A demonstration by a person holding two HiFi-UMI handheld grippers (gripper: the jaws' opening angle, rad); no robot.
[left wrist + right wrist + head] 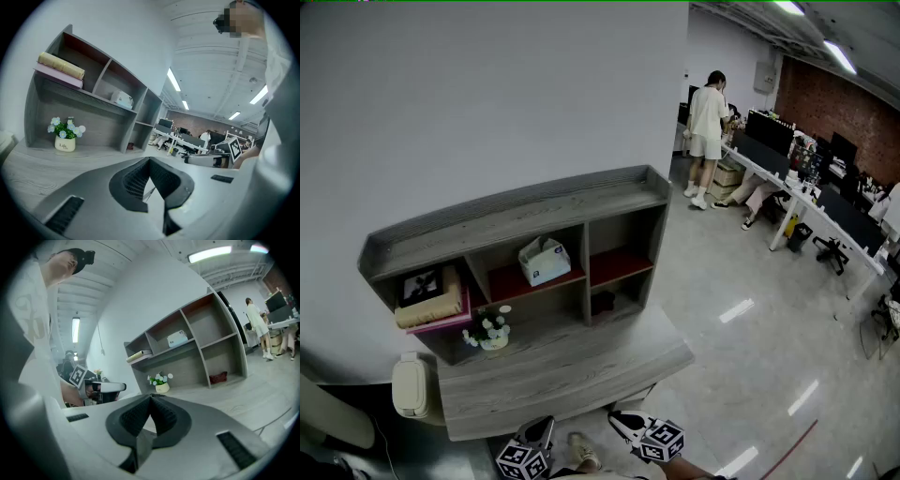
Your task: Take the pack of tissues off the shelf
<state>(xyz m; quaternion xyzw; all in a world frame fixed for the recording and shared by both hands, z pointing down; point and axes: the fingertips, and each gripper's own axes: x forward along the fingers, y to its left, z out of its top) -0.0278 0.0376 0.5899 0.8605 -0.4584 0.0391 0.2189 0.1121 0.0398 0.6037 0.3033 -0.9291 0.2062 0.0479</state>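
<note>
**A:** Nearest entries first. What of the grippers?

**B:** Left gripper (150, 161): fingers closed tip to tip, holding nothing. Right gripper (151, 397): the same, pads together with nothing gripped. Both sit low, side by side, at the front edge of the grey wood desk (572, 370), well apart from the shelf.

**A:** And beside the desk?

**B:** One white bin (411, 384), at the desk's left end.

**A:** What is on the desk?

**B:** One grey wooden shelf (516, 217), standing at the back against the white wall. In its wide lower opening, directly on the desk, is a white flower pot (493, 334) with small white and blue blooms. The lower right compartment holds a dark red object (603, 302), too small to identify.

**A:** What is in the upper row?

**B:** In the left compartment are books (429, 309) lying flat, with a small picture frame (420, 285) on top. In the middle compartment is the pack of tissues (544, 261), white and lying on the red-lined floor of that compartment. Neither gripper is touching it.

**A:** What lies beyond the shelf?

**B:** One person (708, 117) in light clothing, standing far off to the right. Next to that person is a long row of office desks (811, 192) carrying monitors, with a brick wall behind.
</note>
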